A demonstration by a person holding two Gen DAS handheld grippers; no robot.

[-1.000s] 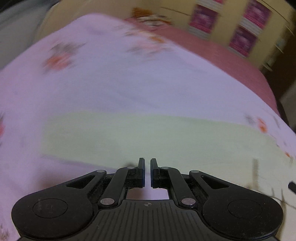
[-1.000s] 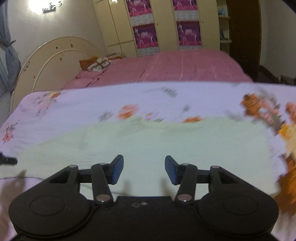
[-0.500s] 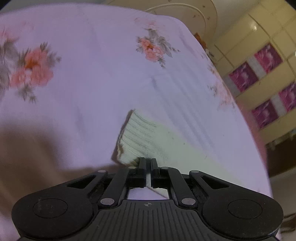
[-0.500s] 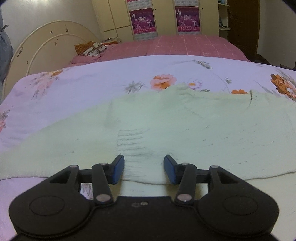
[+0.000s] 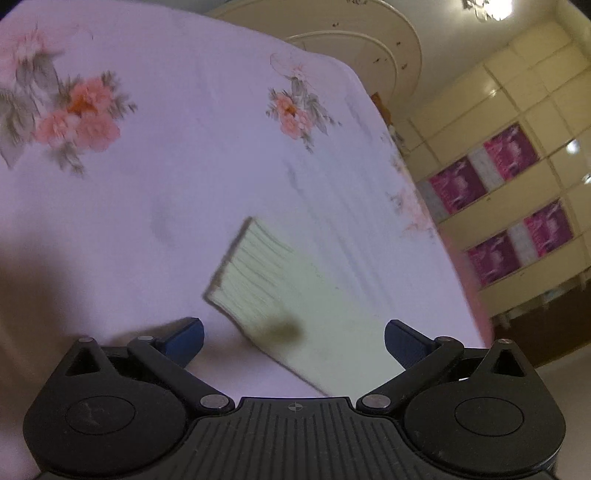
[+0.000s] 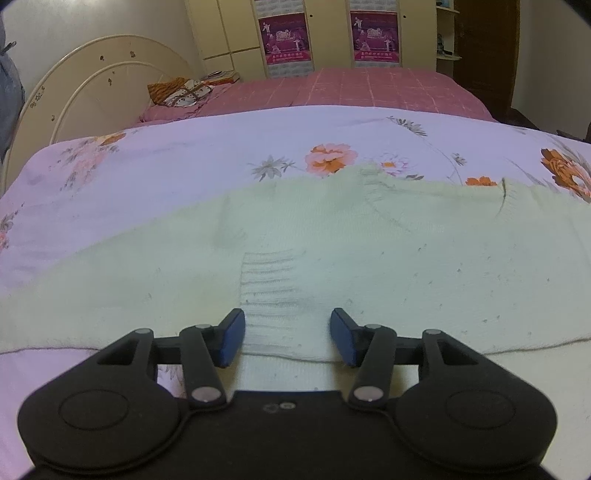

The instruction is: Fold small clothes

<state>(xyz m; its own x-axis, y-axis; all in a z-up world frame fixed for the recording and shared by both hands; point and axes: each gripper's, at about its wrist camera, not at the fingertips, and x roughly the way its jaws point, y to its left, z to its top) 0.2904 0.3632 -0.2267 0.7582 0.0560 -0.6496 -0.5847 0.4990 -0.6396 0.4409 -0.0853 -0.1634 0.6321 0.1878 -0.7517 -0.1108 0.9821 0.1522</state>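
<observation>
**Left wrist view: jaws spreading over a sleeve cuff**

Left wrist view shows my left gripper (image 5: 293, 338) with its jaws opening, standing very wide, the blue pads clear of any cloth. Ahead of them and between their lines lies the ribbed cuff (image 5: 251, 273) of the pale green sweater (image 5: 332, 321), its sleeve running back toward me and flat on the floral sheet (image 5: 184, 147). Nothing is pinched there.

In the right wrist view my right gripper (image 6: 287, 338) has its jaws about half apart and opening slightly. A second ribbed cuff (image 6: 271, 288) lies folded onto the sweater's body and sits between my pads; I see no pad pressing on it. The sweater (image 6: 406, 266) is spread wide across the sheet (image 6: 184, 155), neck toward the far side. Beyond it lie a pink bedspread (image 6: 369, 88), a cream headboard (image 6: 92, 85) and wardrobe doors (image 6: 229, 29).
</observation>
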